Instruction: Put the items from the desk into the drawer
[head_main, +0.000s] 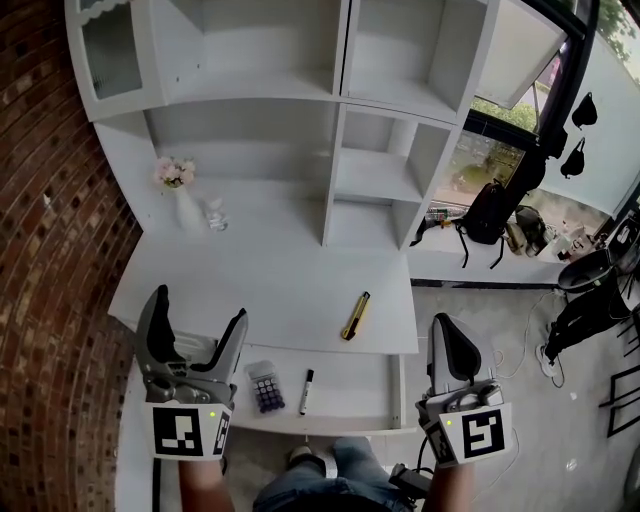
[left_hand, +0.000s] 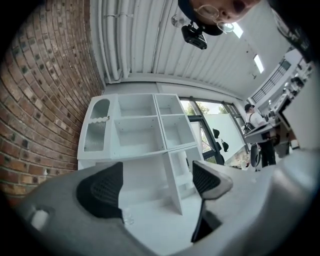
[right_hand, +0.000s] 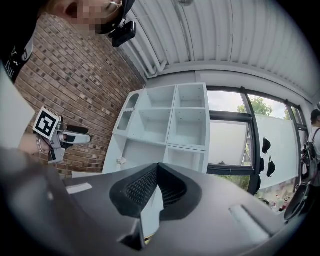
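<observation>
One knife (head_main: 355, 316) between left tongs (head_main: 200, 305) and right tongs (head_main: 447, 325)

A yellow-and-black utility knife (head_main: 355, 316) lies flat on the white desk (head_main: 260, 290), right of centre in the frame, slanted with one end near the front edge. Below it the white drawer (head_main: 350, 390) stands pulled open. Inside lie a small dark calculator (head_main: 267, 387) and, just right of it, a black marker (head_main: 307, 391), apart.

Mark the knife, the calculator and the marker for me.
knife (head_main: 355, 316): head view, middle of its yellow body.
calculator (head_main: 267, 392): head view, on its keypad.
marker (head_main: 307, 391): head view, middle of its barrel.
</observation>
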